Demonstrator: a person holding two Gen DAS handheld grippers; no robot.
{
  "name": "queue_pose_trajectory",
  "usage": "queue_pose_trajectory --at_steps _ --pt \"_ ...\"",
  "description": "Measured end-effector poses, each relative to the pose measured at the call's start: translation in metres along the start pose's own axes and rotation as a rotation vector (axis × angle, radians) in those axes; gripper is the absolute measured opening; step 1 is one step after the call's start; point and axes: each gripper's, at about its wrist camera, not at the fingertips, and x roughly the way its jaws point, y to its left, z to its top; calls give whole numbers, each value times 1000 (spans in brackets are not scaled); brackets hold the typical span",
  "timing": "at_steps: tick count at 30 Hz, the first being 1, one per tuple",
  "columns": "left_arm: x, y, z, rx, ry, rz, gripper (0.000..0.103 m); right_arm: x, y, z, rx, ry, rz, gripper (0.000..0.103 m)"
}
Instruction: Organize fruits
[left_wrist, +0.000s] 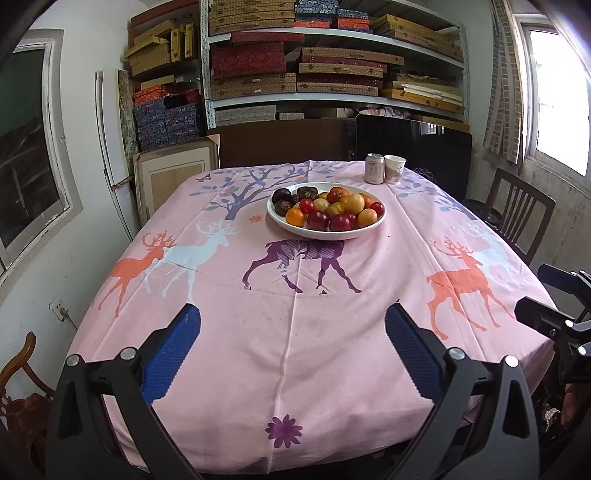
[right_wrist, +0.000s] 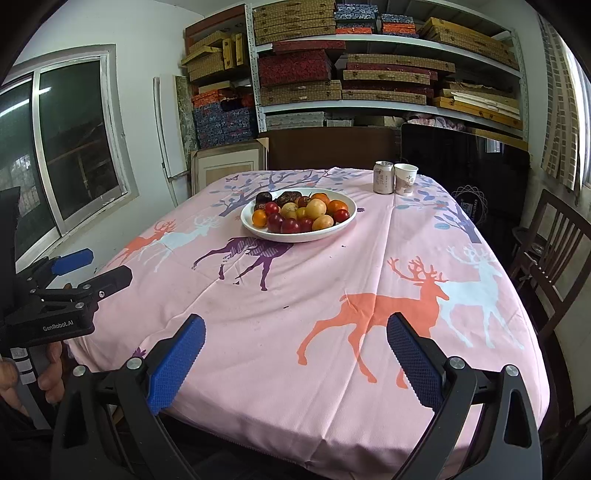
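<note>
A white bowl (left_wrist: 291, 227) (right_wrist: 255, 229) sits on the far half of a table under a pink deer-print cloth (left_wrist: 295, 332) (right_wrist: 314, 277). It holds several mixed fruits: red ones (left_wrist: 318, 219) (right_wrist: 290, 226), yellow ones (left_wrist: 355, 203) (right_wrist: 316, 208), orange ones (left_wrist: 294, 217) (right_wrist: 259, 218) and dark brown ones (left_wrist: 282, 195) (right_wrist: 263, 198) at the back left. My left gripper (left_wrist: 292, 321) hangs open over the table's near edge, nothing between its blue pads (left_wrist: 173, 354). My right gripper (right_wrist: 295, 326) is open too, well short of the bowl, beside the left one (right_wrist: 74, 273).
A drink can (left_wrist: 374, 168) (right_wrist: 383, 177) and a paper cup (left_wrist: 394, 169) (right_wrist: 405, 179) stand behind the bowl to its right. Wooden chairs (left_wrist: 517, 218) (right_wrist: 550, 258) flank the table's right side, another chair (left_wrist: 22, 369) at near left. Shelves of boxes (left_wrist: 332, 66) fill the back wall.
</note>
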Motion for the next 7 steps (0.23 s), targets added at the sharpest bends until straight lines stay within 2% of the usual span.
queue_pose_trajectory --at_steps 7 --pt "11 5 -2 -16 35 -1 98 1 0 -1 3 5 0 99"
